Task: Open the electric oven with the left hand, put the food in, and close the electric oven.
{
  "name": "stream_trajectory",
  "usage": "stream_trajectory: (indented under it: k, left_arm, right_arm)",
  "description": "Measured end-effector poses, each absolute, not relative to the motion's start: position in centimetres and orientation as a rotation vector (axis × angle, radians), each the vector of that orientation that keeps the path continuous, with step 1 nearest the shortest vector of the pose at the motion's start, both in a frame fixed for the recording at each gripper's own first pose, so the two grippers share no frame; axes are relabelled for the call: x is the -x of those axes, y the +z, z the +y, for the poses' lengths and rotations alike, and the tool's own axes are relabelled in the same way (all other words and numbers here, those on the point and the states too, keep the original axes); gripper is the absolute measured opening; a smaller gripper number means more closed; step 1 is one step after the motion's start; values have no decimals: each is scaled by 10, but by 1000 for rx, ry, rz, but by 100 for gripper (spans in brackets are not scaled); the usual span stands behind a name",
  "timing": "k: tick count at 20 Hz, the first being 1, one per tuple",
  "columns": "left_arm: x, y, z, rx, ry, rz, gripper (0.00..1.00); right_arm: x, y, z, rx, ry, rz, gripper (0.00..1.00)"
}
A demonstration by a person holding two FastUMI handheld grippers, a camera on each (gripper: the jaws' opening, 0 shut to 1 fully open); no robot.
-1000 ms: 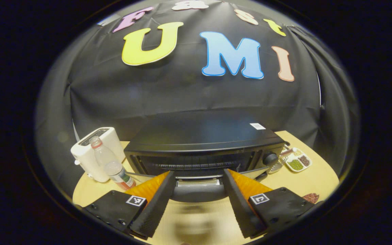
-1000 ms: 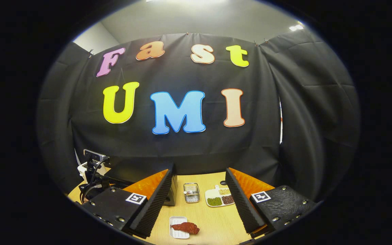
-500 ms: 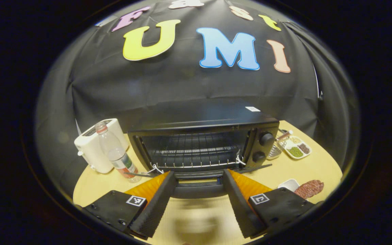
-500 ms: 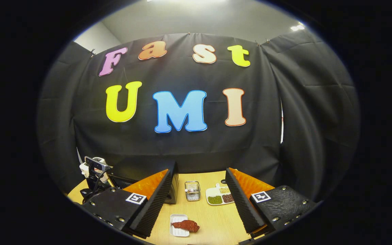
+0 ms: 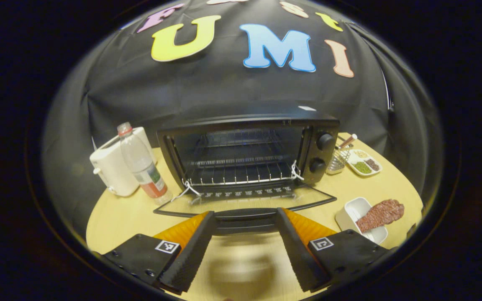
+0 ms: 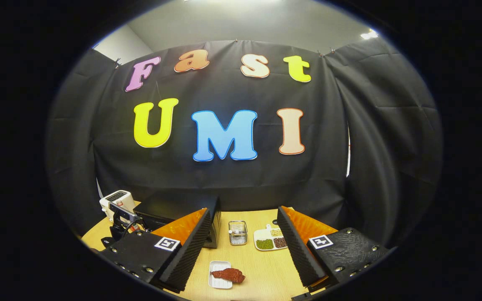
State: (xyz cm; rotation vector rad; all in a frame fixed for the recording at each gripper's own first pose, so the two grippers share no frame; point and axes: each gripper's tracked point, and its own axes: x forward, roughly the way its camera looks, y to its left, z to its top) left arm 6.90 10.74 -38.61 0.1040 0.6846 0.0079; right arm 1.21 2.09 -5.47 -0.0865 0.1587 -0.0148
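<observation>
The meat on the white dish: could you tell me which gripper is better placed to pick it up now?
Right. The right gripper hangs open just above the meat, while the left gripper sits at the oven door's handle.

A white toaster [image 5: 113, 173] stands behind a plastic bottle [image 5: 142, 167]; a divided dish [image 5: 363, 162] holds spices.

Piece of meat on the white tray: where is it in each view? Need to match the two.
Left gripper view: the piece of meat lies lower right, on the white tray, right of the open oven door.
Right gripper view: the meat lies bottom centre, between the hand-held gripper's fingers.
Shared landmark: the sectioned dish of beans, farther back on the table.
</observation>
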Motion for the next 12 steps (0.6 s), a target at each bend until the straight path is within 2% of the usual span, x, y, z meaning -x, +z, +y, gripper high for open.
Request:
stream_trajectory:
  k: [2, 3, 5, 8, 9, 10, 11, 12]
  left_arm:
    - [-63, -392, 111, -107, 9, 696, 96]
    - [-64, -386, 114, -109, 14, 685, 92]
    - [-68, -366, 113, -99, 15, 650, 94]
    - [-77, -322, 110, -99, 17, 564, 96]
    - [-80, -303, 107, -92, 16, 528, 100]
    - [-81, -284, 103, -84, 16, 491, 97]
    - [-83, -263, 100, -75, 17, 453, 100]
    - [-83, -243, 97, -66, 20, 417, 97]
  right_arm:
    - [-12, -57, 23, 89, -9, 162, 96]
    - [-12, -58, 23, 88, -7, 166, 96]
    - [-12, -60, 21, 82, -2, 167, 96]
    - [-16, -72, 20, 56, 39, 191, 96]
    - [-18, -81, 17, 27, 55, 216, 96]
    - [-19, -89, 13, -6, 66, 242, 96]
    - [-22, -101, 9, -51, 75, 275, 96]
    - [-24, -115, 4, -103, 89, 316, 96]
